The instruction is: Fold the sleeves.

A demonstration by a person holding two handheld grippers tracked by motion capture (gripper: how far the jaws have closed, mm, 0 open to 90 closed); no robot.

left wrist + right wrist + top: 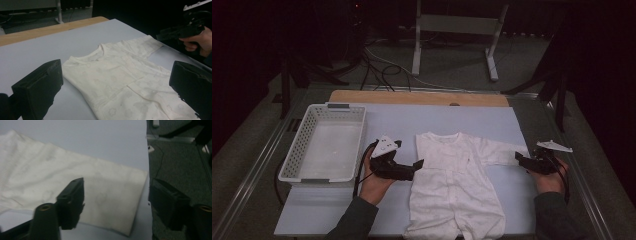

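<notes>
Both grippers poised at a white romper spread flat on the surface.
Left gripper (pixel 416 165) sits released beside its side; right gripper (pixel 518 158), jaws apart, straddles the sleeve (pixel 112 195) end of the romper (pixel 454 185).

The garment (pixel 457 175) is off-white, with a faint flower pattern that shows in the left gripper view. It lies on a pale blue-grey surface (pixel 402 120) with a tan wooden far edge. The basket (pixel 324 145) at left is white. Both tools, left (pixel 418 164) and right (pixel 518 158), are black.
</notes>
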